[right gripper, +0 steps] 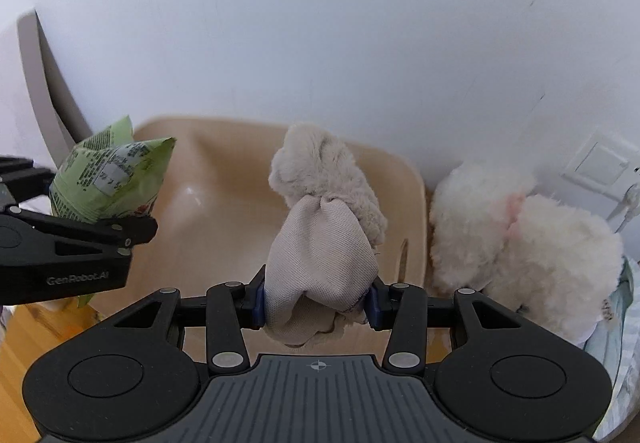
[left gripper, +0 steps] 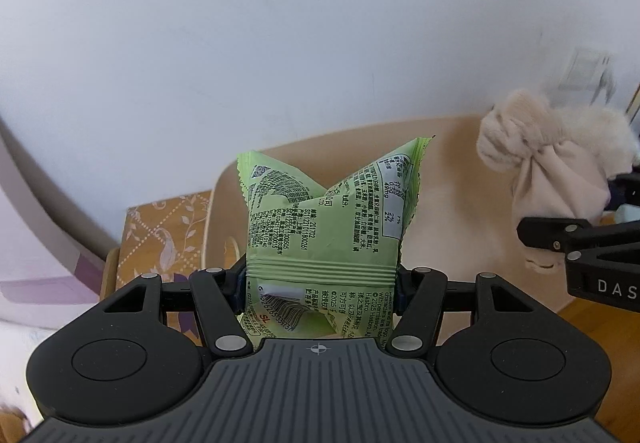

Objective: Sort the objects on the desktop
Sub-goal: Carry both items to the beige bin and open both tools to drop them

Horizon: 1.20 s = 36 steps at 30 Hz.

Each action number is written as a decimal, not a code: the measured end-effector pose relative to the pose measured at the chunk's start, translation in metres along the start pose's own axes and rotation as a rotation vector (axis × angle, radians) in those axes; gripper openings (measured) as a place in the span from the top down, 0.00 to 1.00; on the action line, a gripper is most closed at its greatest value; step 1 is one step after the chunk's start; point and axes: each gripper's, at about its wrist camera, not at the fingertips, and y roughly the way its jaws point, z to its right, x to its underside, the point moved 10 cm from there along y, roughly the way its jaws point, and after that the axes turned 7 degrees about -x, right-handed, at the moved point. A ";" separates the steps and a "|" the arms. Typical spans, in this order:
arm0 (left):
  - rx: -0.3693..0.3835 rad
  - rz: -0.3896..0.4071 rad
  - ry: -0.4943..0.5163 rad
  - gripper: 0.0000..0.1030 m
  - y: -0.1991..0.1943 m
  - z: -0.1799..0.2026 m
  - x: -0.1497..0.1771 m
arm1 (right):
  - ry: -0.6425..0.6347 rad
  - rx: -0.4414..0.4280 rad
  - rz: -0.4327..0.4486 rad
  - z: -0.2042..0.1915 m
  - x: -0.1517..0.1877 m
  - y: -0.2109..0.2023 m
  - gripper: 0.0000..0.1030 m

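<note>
A green snack packet [left gripper: 326, 227] with black print stands upright between the pads of my left gripper [left gripper: 320, 289], which is shut on its lower seam. It hangs over a beige plastic tub [left gripper: 452, 203]. My right gripper [right gripper: 318, 305] is shut on a beige fleece-lined sock [right gripper: 320, 255], whose fluffy cuff flops forward over the same tub [right gripper: 224, 195]. Each view catches the other tool: the sock [left gripper: 560, 159] at the right of the left wrist view, the packet [right gripper: 108, 179] at the left of the right wrist view.
A white fluffy plush toy [right gripper: 516, 235] lies right of the tub against the white wall. A floral-patterned box [left gripper: 164, 243] stands left of the tub. A wall socket [right gripper: 600, 163] is at the far right. Wooden desktop [right gripper: 24, 331] shows at the lower left.
</note>
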 end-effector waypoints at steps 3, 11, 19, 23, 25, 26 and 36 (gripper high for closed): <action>-0.037 -0.033 0.042 0.39 0.019 0.005 0.009 | -0.020 0.021 -0.047 -0.002 0.012 0.015 0.59; -0.036 -0.083 0.043 0.32 0.033 0.007 0.028 | -0.098 0.103 -0.117 -0.004 0.031 0.037 0.41; 0.040 -0.053 0.045 0.22 0.026 0.006 0.028 | -0.085 0.099 -0.004 -0.004 0.026 0.000 0.05; 0.063 -0.020 0.025 0.22 0.010 0.000 0.024 | -0.078 0.067 0.074 -0.007 0.022 -0.029 0.00; 0.070 0.000 0.021 0.22 0.001 -0.006 0.022 | -0.095 0.063 0.105 -0.008 0.023 -0.043 0.00; 0.072 0.010 0.016 0.22 -0.004 -0.009 0.022 | -0.103 0.061 0.117 -0.008 0.022 -0.047 0.00; 0.105 0.055 -0.012 0.21 -0.051 -0.048 0.046 | -0.074 0.014 0.143 -0.013 0.075 -0.083 0.00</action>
